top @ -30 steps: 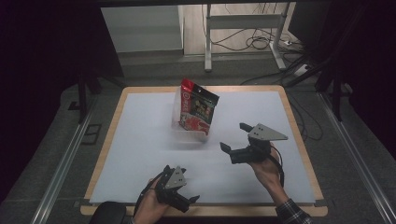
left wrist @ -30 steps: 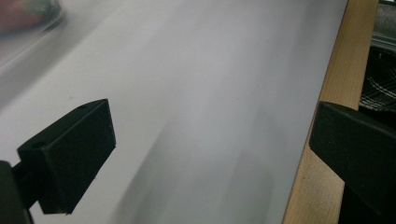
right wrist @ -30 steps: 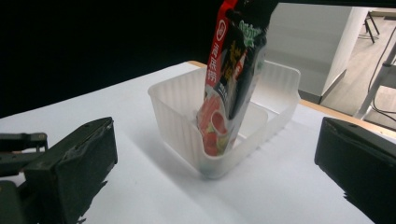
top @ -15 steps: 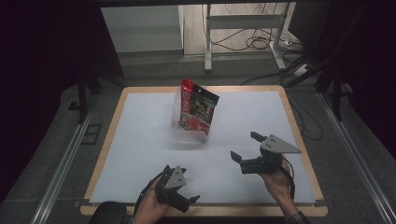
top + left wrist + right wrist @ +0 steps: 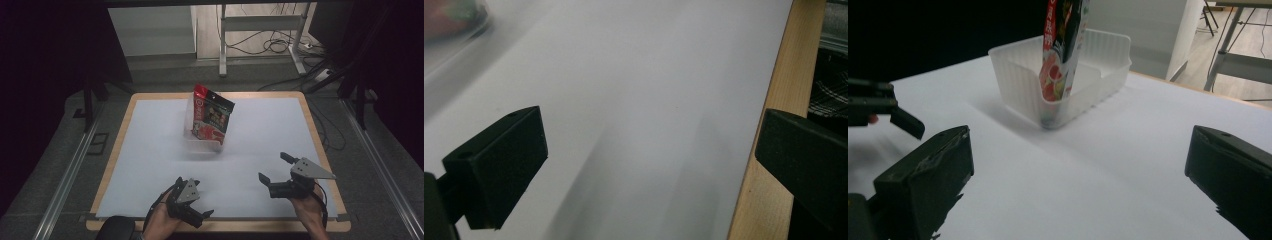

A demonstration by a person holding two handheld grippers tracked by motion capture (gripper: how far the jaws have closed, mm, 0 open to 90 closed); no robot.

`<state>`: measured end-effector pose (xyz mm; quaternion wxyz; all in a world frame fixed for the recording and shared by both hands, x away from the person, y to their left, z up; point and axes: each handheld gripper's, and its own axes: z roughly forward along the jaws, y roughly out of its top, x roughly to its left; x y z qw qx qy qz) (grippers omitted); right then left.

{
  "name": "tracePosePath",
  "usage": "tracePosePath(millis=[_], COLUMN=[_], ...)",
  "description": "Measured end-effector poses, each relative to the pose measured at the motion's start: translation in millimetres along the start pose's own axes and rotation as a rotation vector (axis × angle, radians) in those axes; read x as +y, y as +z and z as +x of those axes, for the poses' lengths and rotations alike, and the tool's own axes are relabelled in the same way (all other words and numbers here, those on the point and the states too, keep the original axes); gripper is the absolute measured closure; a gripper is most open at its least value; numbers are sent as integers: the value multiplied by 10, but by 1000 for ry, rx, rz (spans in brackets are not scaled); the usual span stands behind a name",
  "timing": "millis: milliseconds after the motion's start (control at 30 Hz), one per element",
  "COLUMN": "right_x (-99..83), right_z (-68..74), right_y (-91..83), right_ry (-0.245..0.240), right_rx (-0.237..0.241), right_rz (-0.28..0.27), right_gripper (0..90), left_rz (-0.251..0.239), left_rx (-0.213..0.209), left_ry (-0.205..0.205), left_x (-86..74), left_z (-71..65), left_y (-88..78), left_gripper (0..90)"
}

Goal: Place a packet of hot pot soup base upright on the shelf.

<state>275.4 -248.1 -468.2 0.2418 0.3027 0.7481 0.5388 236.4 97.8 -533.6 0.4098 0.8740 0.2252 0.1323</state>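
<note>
One snack bag standing on end in one clear plastic bin, mid-table toward the far edge; long axis near vertical, top tilted slightly away from the near edge, red sealed end uppermost. Printed face turned toward the near right corner of the table. Two grippers near the front edge, well apart from the bin: left gripper with jaws spread, empty; right gripper with jaws spread, empty, aimed at the bin.

A white table with a wooden edge stands on a grey floor, with cables far behind.
</note>
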Motion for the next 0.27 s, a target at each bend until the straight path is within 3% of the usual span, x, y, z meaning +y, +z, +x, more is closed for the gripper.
tracePosePath(millis=[267], right_x=[-86], right_z=[1], right_y=[-12], right_ry=[-29], right_rx=[-12], right_rz=[49], right_gripper=[0], left_rz=[-14], left_rx=[1], left_ry=[7], left_x=[3], left_z=[3], left_y=[-4], left_gripper=[4])
